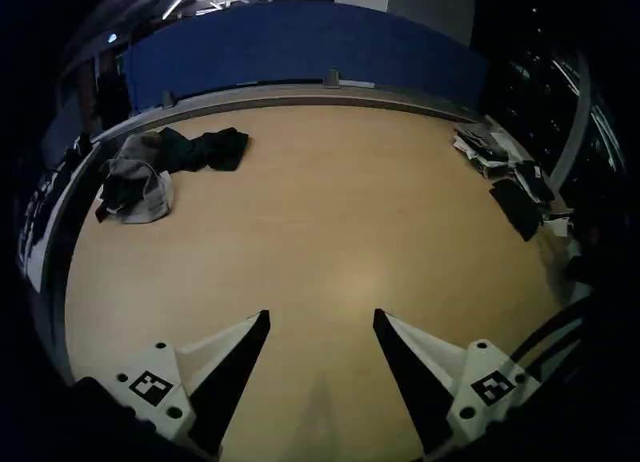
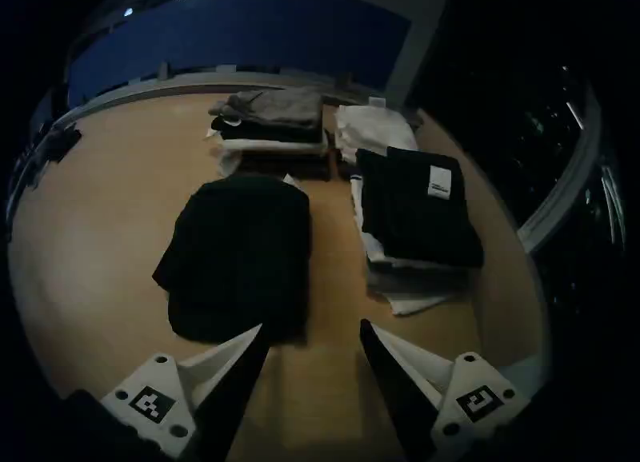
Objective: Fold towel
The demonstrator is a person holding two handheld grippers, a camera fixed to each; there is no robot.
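Black and folded into a rough rectangle, the soft cloth towel (image 2: 240, 254) lies flat on the pale wooden table (image 1: 344, 198) just ahead of the right gripper (image 2: 310, 326). Its fingers stand apart and hold nothing, the left tip near the towel's near edge. This looks like a finished fold waiting to be moved. Just beside it sits a stack of folded towels topped by a black one with a white label (image 2: 416, 206), and behind is a second stack with a grey towel on top (image 2: 272, 114), so finished pieces are probably gathered on this side. The left gripper (image 1: 320, 314) hovers over bare wood, fingers likewise spread and empty. Across the table lies a crumpled heap of grey and dark cloths (image 1: 140, 186), apparently the unfolded supply kept well apart from the stacks, with the open middle left as working room.
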